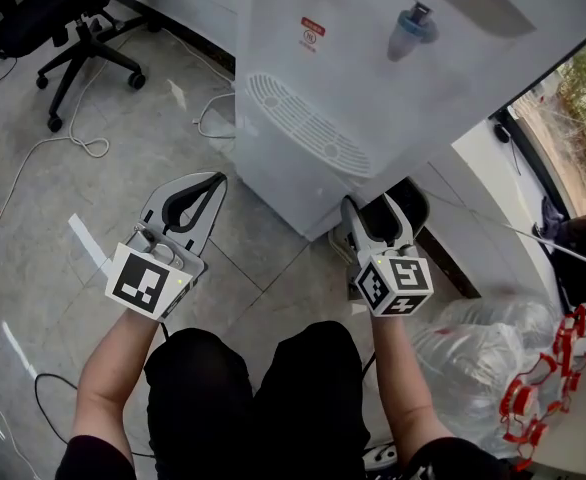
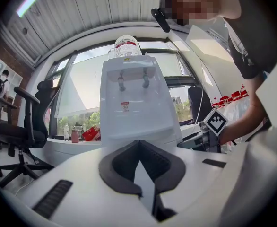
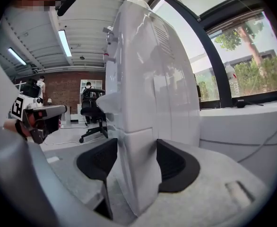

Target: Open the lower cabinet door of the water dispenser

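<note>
The white water dispenser stands ahead on the tiled floor, with red and blue taps and a drip grille. My right gripper is at its lower right corner. In the right gripper view the lower cabinet door's corner edge fills the gap between the wide-set pads, which touch it on both sides. My left gripper hangs level to the left of the dispenser, short of its front, jaws shut with their tips meeting and nothing in them.
A black office chair stands at the far left, with loose cables on the floor. A clear plastic bag and a red-and-white chain lie at the right. A white window ledge runs behind the dispenser.
</note>
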Available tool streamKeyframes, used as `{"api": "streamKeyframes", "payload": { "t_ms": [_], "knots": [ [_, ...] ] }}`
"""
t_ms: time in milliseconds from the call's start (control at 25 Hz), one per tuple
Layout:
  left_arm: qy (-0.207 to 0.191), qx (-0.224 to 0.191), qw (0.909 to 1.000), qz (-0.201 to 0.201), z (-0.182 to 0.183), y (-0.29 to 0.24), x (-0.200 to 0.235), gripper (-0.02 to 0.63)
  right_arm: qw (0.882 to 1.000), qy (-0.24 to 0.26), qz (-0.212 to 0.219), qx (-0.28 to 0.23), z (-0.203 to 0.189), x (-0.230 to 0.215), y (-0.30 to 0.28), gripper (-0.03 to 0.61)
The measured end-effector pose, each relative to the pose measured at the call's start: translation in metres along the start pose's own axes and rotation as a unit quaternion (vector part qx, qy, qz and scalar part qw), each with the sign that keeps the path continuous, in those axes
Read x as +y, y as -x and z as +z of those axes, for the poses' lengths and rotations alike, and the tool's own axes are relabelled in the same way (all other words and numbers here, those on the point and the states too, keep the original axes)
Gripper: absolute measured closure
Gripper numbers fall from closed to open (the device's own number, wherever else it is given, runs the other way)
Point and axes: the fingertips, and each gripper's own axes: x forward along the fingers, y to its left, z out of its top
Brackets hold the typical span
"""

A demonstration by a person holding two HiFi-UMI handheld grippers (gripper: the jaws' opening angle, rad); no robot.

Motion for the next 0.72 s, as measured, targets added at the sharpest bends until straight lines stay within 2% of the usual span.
{"api": "streamKeyframes", "payload": {
  "t_ms": [120,560,720],
  "knots": [
    [-0.001,0.003,1.0000,-0.005,-0.0022,-0.0006,-0.0042,0.606,1.000,-0.014,0.003,0.001,0.0010,-0.0003,0.0010,0.322],
    [-0.010,0.018,0.9998,0.004,-0.0014,0.0081,0.0047,0.606,1.000,-0.017,0.009,0.001,0.0005,-0.0031,0.0034,0.349],
    [-0.003,0.007,1.0000,-0.001,-0.0017,0.0086,0.0027,0.606,1.000,-0.014,0.009,0.001,0.0004,-0.0024,0.0041,0.357]
  ]
}}
